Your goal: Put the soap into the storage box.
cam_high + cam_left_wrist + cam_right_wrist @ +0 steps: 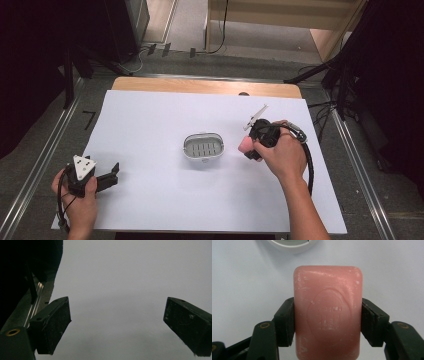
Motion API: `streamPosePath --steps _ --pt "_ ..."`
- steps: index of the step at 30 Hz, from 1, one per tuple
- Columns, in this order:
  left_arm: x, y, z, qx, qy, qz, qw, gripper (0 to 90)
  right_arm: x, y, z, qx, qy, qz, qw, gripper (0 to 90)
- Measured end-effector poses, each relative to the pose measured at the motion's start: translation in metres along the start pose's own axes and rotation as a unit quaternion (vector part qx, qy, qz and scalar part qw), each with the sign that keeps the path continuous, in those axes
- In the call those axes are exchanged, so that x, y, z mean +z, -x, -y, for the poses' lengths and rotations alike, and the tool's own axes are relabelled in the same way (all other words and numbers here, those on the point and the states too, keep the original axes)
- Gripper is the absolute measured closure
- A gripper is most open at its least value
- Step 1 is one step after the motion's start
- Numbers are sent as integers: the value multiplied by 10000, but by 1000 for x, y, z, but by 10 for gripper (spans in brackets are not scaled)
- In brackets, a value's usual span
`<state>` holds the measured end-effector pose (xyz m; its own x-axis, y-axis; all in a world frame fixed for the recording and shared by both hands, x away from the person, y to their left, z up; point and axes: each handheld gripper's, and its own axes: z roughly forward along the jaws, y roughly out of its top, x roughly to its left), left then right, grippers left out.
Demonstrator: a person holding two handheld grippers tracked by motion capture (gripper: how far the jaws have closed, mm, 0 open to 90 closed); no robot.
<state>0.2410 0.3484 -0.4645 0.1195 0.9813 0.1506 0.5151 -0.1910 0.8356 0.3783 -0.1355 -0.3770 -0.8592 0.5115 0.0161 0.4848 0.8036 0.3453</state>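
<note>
Above the white table (pixel 150 200), my right gripper (pixel 328 322) had the pink soap (pixel 328 312) clamped but not yet in the dish (pixel 203 146), while my left gripper (pixel 117 325) waited, jaws apart.

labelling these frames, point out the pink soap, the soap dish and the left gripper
pink soap (pixel 328 312): right gripper view, embossed face.
soap dish (pixel 186 148): high view, white left rim.
left gripper (pixel 117 327): left gripper view, midway between its open jaws.

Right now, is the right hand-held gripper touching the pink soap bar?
Touching. The right gripper view shows the right hand-held gripper with both black pads pressed flat against the sides of the pink soap bar, no gap.
</note>
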Motion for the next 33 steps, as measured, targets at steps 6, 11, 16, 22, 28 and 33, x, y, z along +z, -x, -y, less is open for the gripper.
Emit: streamPosePath --steps 6,11,16,22,28,33 --pt "0 0 0 -5 -2 4 10000 80 0 0 -14 -183 76 -113 9997 389" --pt "0 0 0 -16 -4 10 10000 80 0 -3 -24 -367 143 -167 9991 389" --pt "0 -1 0 -18 -3 10 10000 80 -1 -7 -35 -561 206 -261 9979 389" --pt "0 -1 0 -34 -3 23 10000 80 1 -9 -45 -708 247 -328 9966 389" --pt "0 -1 0 -30 -7 18 10000 80 5 -12 -56 -869 278 -366 9952 389" --pt "1 -1 0 -35 -6 19 10000 80 9 -18 -66 -1029 267 -427 9934 389"
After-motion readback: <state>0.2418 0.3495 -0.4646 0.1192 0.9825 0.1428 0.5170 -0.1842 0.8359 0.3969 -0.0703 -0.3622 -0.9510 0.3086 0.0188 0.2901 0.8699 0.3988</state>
